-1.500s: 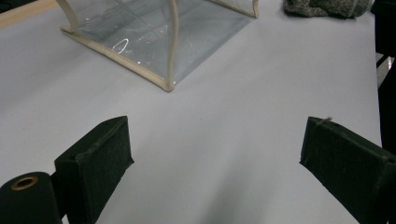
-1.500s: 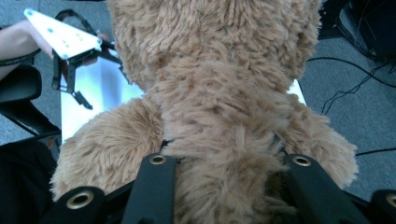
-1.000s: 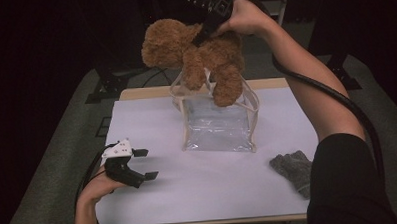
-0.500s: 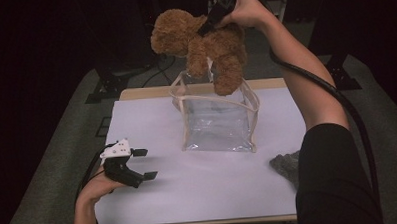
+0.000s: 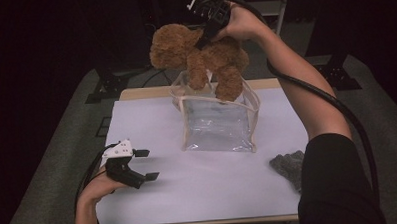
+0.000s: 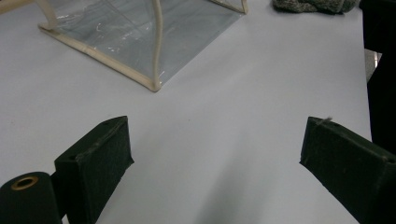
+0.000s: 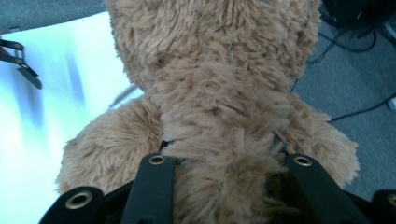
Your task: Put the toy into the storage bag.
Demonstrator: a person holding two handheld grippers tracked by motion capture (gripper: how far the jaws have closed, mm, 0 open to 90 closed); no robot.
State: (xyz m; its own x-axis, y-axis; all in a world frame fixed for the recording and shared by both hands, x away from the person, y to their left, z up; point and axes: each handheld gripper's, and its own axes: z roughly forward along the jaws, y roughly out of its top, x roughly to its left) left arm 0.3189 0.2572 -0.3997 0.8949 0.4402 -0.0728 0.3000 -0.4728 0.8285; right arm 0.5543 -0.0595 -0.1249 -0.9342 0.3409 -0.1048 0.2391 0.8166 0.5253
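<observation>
While the right gripper is pinching the brown teddy bear by its body, the bear's legs are dangling straight above the clear pouch's open mouth. The left gripper is resting on the table, jaws spread and empty, well apart from the pouch.

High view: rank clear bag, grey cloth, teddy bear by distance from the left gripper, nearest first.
From the left gripper:
1. clear bag, mid-table, to its right.
2. grey cloth, right table edge.
3. teddy bear, held up over the bag by the right gripper.
</observation>
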